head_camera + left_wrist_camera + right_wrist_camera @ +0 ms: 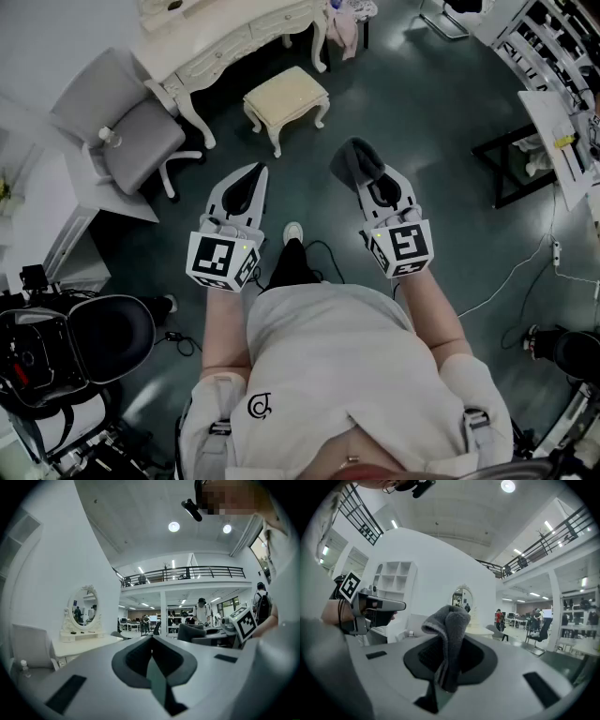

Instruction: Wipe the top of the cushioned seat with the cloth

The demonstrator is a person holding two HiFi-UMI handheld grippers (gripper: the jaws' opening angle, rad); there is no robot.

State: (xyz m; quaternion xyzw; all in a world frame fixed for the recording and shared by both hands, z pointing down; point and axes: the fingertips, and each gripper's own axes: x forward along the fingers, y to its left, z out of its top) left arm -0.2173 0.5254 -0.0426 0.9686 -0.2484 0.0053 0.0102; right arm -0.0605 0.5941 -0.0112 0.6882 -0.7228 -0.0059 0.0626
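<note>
The cushioned seat (287, 96) is a cream stool with curved legs, standing on the dark floor ahead of me. My right gripper (364, 165) is shut on a grey cloth (357, 159), which bunches up between its jaws (449, 620). It hovers right of the stool and nearer to me. My left gripper (259, 172) is shut with nothing in it, below the stool. Both are held level in the air. In the left gripper view its jaws meet at a closed seam (151, 641).
A cream dressing table (225, 37) with a mirror (83, 610) stands behind the stool. A grey chair (127, 136) is at the left. Dark equipment (66, 347) sits at my lower left, a black frame (516, 164) at the right, a white cable (511, 277) on the floor.
</note>
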